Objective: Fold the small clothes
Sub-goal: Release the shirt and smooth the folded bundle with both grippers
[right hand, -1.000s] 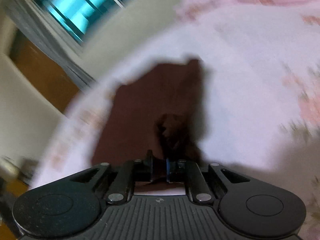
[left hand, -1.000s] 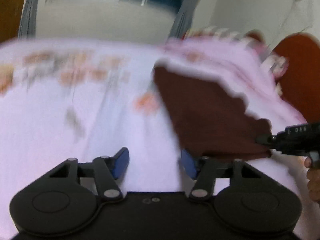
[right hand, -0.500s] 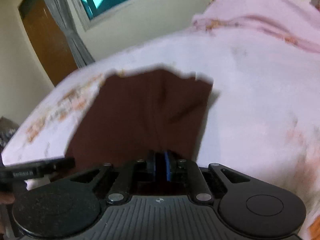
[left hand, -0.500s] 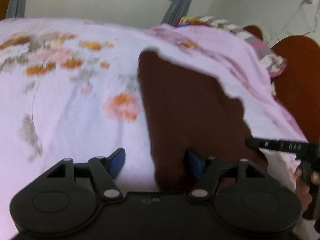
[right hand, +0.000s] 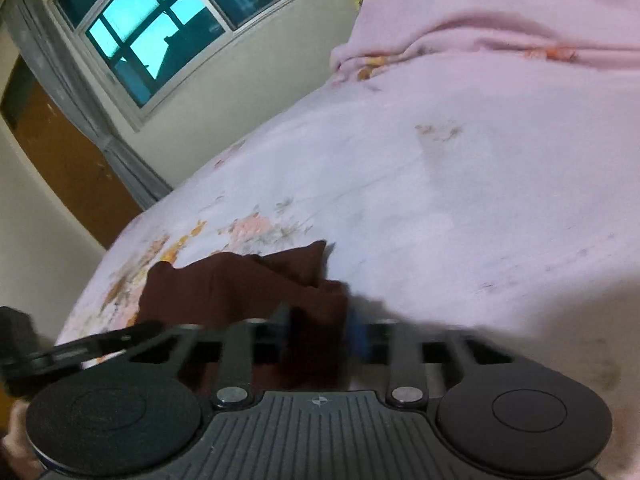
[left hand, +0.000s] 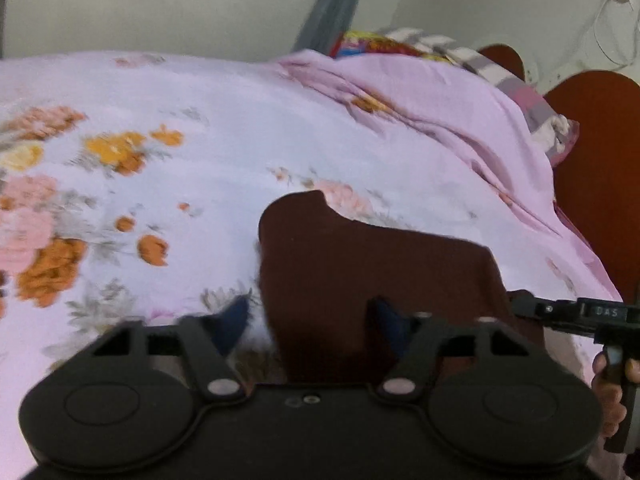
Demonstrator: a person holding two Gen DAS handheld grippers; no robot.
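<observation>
Left wrist: maroon garment between just-closing, unclamped jaws (right jaws clamp its edge).

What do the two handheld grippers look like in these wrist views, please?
Both are matte black plastic. The left gripper has two round discs on its body, silver pivot screws on angled finger links, and dark blue pads. The right gripper looks alike, with a ribbed centre panel and a blue pad; seen from the left wrist, its side carries pale lettering. No sleeves or cables show.
</observation>
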